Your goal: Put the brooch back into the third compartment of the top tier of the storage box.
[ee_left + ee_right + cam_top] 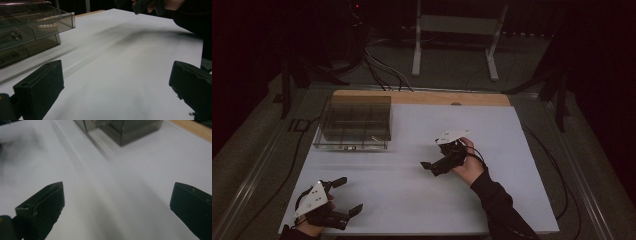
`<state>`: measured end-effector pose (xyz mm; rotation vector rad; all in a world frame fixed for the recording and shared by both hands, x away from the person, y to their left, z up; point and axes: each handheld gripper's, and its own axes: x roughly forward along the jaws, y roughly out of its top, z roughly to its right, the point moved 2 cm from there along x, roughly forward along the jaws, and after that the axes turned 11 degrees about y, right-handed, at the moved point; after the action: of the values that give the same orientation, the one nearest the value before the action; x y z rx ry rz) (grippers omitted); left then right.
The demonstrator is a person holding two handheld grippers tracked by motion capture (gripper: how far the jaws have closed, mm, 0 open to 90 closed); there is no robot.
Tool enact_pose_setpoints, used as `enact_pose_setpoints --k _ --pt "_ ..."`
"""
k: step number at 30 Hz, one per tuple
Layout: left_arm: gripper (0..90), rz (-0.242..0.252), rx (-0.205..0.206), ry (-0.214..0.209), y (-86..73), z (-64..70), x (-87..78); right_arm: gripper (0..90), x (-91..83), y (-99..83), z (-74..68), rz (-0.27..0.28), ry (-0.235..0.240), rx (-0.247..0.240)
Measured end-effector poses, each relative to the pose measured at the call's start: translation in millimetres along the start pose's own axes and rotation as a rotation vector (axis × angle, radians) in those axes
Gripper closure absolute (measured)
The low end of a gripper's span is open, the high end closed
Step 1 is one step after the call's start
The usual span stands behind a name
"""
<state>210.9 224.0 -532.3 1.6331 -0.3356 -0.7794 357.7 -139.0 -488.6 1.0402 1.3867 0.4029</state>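
A clear plastic compartment box (354, 122) stands at the far left of the white table top (412, 200). In the left gripper view the box (30, 27) holds small metal pieces in its compartments. My left gripper (349, 195) is at the near left corner, held by a hand, jaws wide apart with nothing between them (116, 87). My right gripper (432, 162) hovers mid-table, right of the box and pointing left. It is open and holds nothing (116, 205). The box corner (125, 130) lies ahead of it.
A wooden strip (422, 97) runs along the table's far edge. Beyond it stand a white metal frame (452, 30) and cables on the floor. A cable (552, 170) trails off the right side. The other hand (160, 5) shows at the top of the left gripper view.
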Motion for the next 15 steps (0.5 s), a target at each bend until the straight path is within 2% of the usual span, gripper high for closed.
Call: enact_pose_setpoints --k 4,9,15 --pt "0.6 0.002 -0.001 -0.001 0.2 0.3 -0.1 0.0 -5.1 -20.8 2.0 -0.003 -0.006 0.018" --pt "0.6 0.001 0.0 0.0 0.2 0.3 0.0 0.0 -14.9 -45.8 3.1 0.025 -0.015 0.032" --pt "0.6 -0.003 0.001 -0.001 -0.1 0.5 0.2 0.0 -28.9 -71.0 0.5 0.022 -0.053 0.042"
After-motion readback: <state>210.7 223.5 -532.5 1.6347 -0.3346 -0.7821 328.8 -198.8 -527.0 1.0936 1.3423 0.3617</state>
